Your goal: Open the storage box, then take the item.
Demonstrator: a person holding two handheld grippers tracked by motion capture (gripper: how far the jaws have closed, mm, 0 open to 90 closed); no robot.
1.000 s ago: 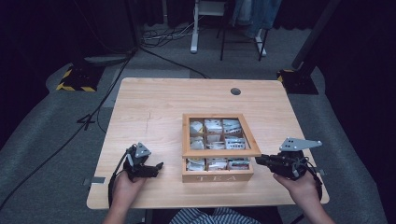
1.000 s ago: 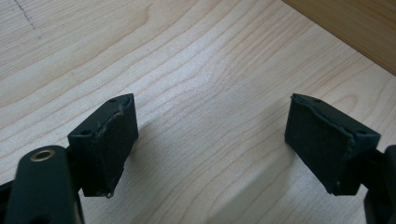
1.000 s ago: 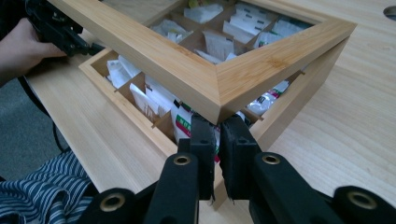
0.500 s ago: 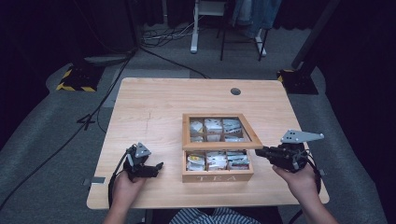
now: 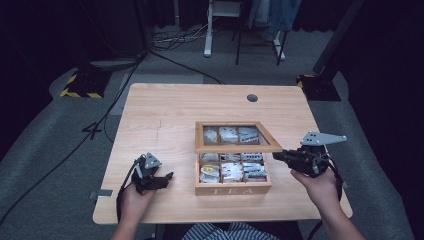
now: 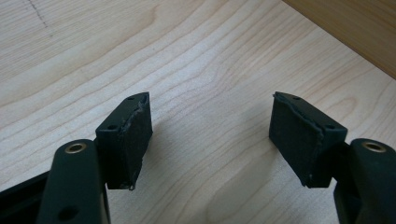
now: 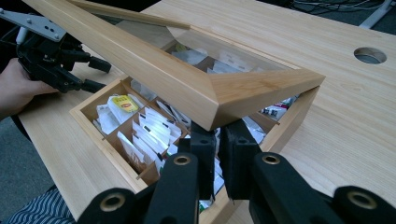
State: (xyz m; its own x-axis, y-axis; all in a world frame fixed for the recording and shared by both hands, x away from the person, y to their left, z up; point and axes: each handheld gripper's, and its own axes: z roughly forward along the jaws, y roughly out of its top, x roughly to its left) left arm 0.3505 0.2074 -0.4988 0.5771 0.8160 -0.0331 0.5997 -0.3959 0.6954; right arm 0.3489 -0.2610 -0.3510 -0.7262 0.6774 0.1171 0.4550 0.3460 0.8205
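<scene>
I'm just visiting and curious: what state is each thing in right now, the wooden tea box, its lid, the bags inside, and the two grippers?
Tea box: upright on the table, open.
Lid: partly raised, tilted, propped from below at a front corner.
Tea bags: lying in their compartments.
Right gripper: shut, its jaws under the lid's corner.
Left gripper: open, nothing between its jaws, which have just been closing a little; beside the box.
</scene>
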